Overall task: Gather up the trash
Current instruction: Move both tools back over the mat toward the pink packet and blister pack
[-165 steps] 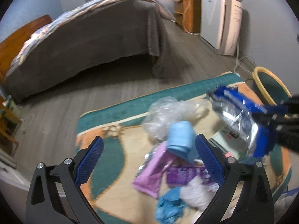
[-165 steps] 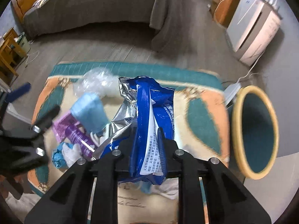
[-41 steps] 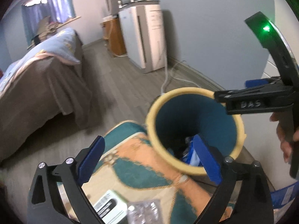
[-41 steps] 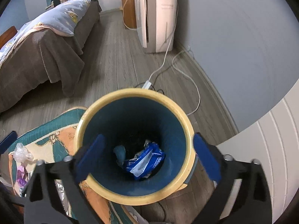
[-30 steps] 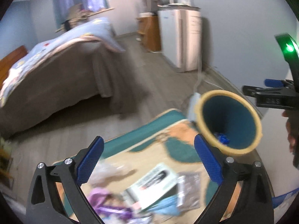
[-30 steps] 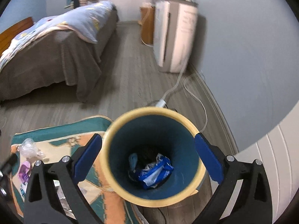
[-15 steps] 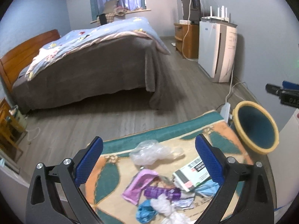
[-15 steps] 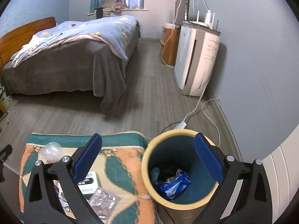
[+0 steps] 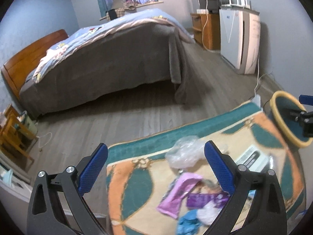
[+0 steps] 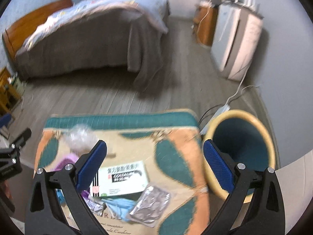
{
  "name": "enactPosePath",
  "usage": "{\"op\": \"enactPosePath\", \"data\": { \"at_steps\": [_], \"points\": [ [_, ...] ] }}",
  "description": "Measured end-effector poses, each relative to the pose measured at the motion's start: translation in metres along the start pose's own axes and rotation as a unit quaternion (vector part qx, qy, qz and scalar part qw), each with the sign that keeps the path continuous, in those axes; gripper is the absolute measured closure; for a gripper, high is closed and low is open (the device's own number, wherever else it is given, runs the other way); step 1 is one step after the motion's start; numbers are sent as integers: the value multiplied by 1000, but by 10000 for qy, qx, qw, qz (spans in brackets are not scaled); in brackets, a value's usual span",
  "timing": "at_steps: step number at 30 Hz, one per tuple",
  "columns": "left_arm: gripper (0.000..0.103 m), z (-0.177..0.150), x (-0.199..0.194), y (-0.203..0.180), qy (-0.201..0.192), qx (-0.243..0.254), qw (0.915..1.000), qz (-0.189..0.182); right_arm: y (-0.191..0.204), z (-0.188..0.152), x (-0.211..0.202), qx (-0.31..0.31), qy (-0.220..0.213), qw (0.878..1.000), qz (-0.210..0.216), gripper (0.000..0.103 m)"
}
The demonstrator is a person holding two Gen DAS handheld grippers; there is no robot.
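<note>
At the far left a bed (image 9: 109, 58) stands on the wood floor (image 9: 117, 121). The left gripper (image 9: 155, 163) hangs over the patterned rug (image 9: 135, 192) with its jaws spread wide and nothing between them. Below it lie a clear plastic wrapper (image 9: 184, 153), a pink packet (image 9: 179, 193) and a purple wrapper (image 9: 205, 199), touching in a loose pile. Further right sit a white box (image 10: 122, 178) and, just beside it, a silver foil sachet (image 10: 150, 203). The right gripper (image 10: 154, 160) has wide, empty jaws too. The bin (image 10: 254, 117) stands just off the rug's right edge; what lies inside cannot be made out
</note>
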State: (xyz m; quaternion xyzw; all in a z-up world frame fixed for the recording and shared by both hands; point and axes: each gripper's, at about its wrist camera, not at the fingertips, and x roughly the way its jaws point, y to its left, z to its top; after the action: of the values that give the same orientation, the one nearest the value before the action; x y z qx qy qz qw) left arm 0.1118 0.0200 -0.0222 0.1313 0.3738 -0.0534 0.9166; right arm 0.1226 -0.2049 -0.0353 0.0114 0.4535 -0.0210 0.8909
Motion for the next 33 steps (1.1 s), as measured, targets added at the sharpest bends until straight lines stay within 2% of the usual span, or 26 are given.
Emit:
{"op": "enactPosePath", "data": {
  "at_steps": [7, 9, 15, 23, 26, 29, 33],
  "points": [
    [5, -29, 28, 20, 368, 54, 9993, 32, 15, -7, 35, 249, 544, 9982, -36, 6],
    [5, -41, 38, 16, 608, 157, 9980, -110, 19, -12, 43, 212, 670, 9974, -135, 6],
    [5, -69, 63, 4, 1006, 475, 9935, -253, 9, -26, 53, 434, 1000, 9933, -395, 6],
    [6, -70, 71, -2, 996, -16, 9934, -568, -3, -54, 52, 824, 1306, 9862, -603, 7],
    [7, -75, 77, -7, 1052, -58, 9931, -524, 2, -65, 57, 818, 1475, 9840, -567, 13],
    [9, -76, 80, -8, 1070, -100, 9922, -627, 7, -78, 65, 741, 1700, 9813, -521, 24],
    [25, -77, 85, -11, 1128, -178, 9904, -784, 13, -90, 75, 597, 1938, 9779, -513, 40]
  ]
}}
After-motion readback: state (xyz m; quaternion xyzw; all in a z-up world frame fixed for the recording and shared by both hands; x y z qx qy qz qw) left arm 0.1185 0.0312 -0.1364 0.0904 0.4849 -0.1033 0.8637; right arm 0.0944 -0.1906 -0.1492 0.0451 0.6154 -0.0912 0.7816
